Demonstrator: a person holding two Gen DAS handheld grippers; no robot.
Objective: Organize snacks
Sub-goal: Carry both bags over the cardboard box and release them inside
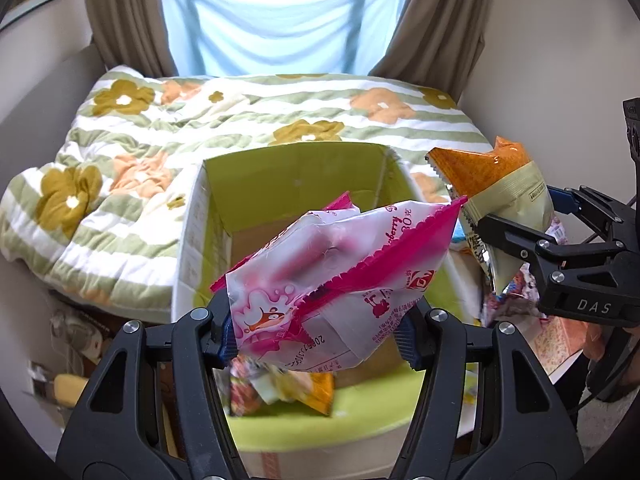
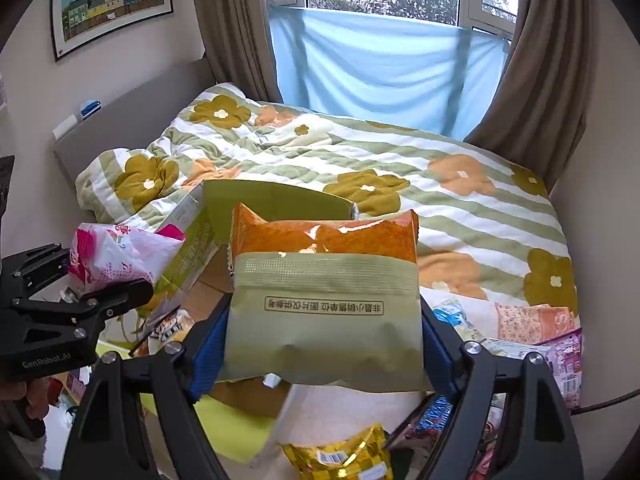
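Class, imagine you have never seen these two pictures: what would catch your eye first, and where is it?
The pink-and-white snack packet clamped in the left gripper above the open green-lined box. Next, the orange-and-olive snack bag held in the right gripper, before the flowered quilt.

You have two grippers in use — the left gripper (image 1: 316, 340) and the right gripper (image 2: 320, 344) — each clamping one packet: one pink-and-white snack bag (image 1: 340, 280), one orange-and-green snack bag (image 2: 324, 300). You have one open green-lined cardboard box (image 1: 296, 172) — a few packets lie blurred in its bottom, number unclear. One gold packet (image 2: 340, 456) and one floral quilt (image 2: 460, 216). One framed picture (image 2: 112, 0), two brown curtains.
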